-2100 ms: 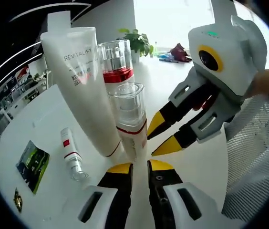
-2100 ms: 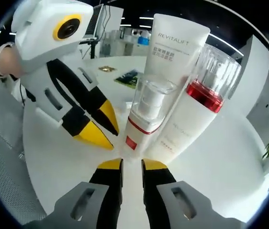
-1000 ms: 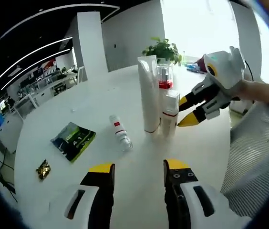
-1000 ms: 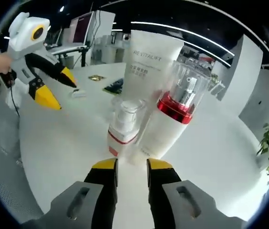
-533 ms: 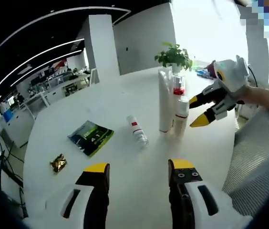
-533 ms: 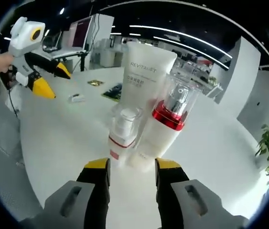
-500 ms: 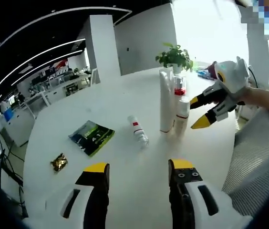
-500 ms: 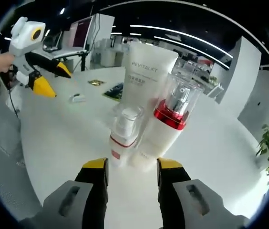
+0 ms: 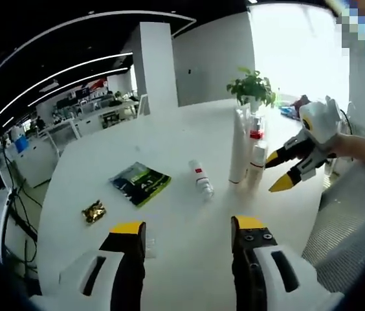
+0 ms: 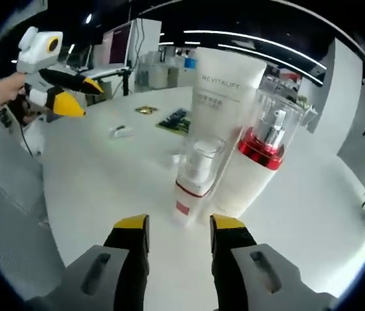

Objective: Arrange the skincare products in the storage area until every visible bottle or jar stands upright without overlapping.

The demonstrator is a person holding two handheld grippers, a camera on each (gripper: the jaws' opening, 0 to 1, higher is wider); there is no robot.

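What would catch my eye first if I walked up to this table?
Probably the three bottles standing close together: a tall white tube, a pump bottle with a red collar, and a shorter bottle in front, just ahead of the open right tongs. Next, one small bottle lying on its side on the white table, near a green packet.

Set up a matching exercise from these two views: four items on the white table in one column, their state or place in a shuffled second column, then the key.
Items
1. tall white REVITALIFT tube
2. small white red-banded bottle
3. green flat packet
4. gold crumpled wrapper

States
A. lying on its side, apart from the standing group
B. standing upright behind two clear-capped pump bottles
C. lying flat between the wrapper and the lying bottle
D. nearest the table edge beyond the packet

Pairs: 1-B, 2-A, 3-C, 4-D
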